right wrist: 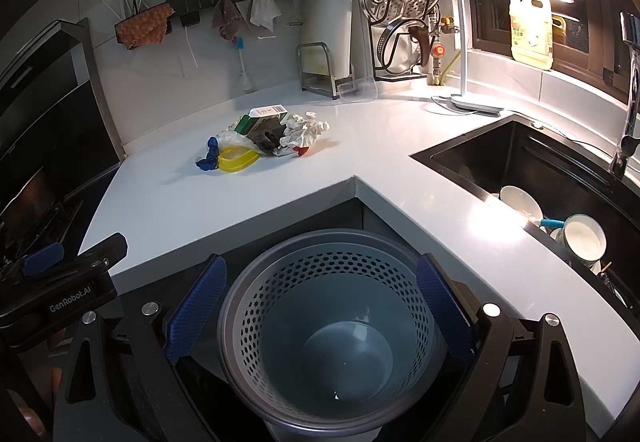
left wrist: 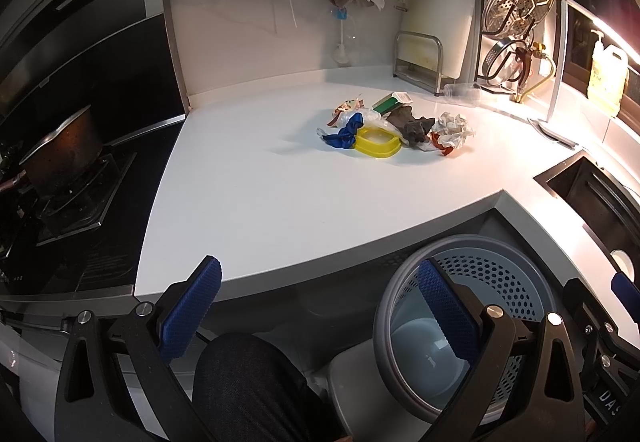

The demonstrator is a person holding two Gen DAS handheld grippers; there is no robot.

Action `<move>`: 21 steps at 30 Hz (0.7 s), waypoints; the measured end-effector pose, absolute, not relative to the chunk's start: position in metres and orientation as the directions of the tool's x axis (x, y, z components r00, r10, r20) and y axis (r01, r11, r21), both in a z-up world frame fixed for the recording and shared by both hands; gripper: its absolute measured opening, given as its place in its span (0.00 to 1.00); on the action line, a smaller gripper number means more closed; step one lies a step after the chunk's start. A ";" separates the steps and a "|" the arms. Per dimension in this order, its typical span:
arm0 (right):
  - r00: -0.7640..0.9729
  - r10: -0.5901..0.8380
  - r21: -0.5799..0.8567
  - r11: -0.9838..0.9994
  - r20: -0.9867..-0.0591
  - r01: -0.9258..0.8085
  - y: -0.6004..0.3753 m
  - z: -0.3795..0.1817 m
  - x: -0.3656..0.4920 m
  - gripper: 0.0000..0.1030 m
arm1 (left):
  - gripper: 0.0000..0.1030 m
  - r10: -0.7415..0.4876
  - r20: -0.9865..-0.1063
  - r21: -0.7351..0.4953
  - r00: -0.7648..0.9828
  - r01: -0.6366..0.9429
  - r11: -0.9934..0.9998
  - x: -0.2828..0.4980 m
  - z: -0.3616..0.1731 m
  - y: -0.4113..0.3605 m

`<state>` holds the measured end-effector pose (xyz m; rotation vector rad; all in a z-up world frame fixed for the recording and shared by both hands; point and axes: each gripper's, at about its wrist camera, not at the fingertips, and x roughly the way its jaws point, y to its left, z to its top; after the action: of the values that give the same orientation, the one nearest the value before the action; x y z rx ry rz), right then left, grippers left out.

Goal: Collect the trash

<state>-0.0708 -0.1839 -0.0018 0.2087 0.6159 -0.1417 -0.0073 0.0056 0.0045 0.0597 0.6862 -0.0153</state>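
1. Lying in a heap at the centre of the left wrist frame, on the white counter [left wrist: 256, 178], is the trash pile [left wrist: 396, 130]: a yellow ring [left wrist: 376, 143], blue scrap [left wrist: 344, 132], crumpled paper [left wrist: 454, 130].
2. The grey bin [right wrist: 332, 326] fills the lower centre of the right wrist frame, nothing in it.
3. The left gripper [left wrist: 320, 316] and right gripper [right wrist: 320, 310] both stand spread wide, holding nothing.
4. A black sink [right wrist: 540, 178] with bowls sits at right.

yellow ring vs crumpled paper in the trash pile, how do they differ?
The yellow ring is smooth, rigid-looking and lies flat; the crumpled paper is a white, wrinkled ball with some red. The ring sits at the pile's near edge, the paper at its right end. Both lie on the counter.
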 end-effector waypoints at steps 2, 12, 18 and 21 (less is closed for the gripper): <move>0.807 -0.070 0.151 0.969 -0.586 0.193 -0.183 -0.002 -0.071 0.89 | 0.94 0.006 -0.633 0.051 0.774 0.034 0.998 -0.008 0.005 0.006; 0.806 -0.066 0.153 0.970 -0.588 0.191 -0.181 -0.002 -0.070 0.89 | 0.94 0.005 -0.633 0.051 0.774 0.035 0.998 -0.009 0.005 0.008; 0.807 -0.063 0.152 0.971 -0.588 0.187 -0.180 -0.002 -0.070 0.89 | 0.94 0.006 -0.633 0.052 0.774 0.035 0.998 -0.009 0.005 0.008; 0.807 -0.063 0.152 0.971 -0.588 0.186 -0.180 -0.002 -0.069 0.89 | 0.94 0.005 -0.633 0.051 0.774 0.035 0.998 -0.009 0.005 0.008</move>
<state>-0.0695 -0.1801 -0.0023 0.2076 0.6192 -0.1343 -0.0089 0.0079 0.0051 0.0608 0.6854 -0.0159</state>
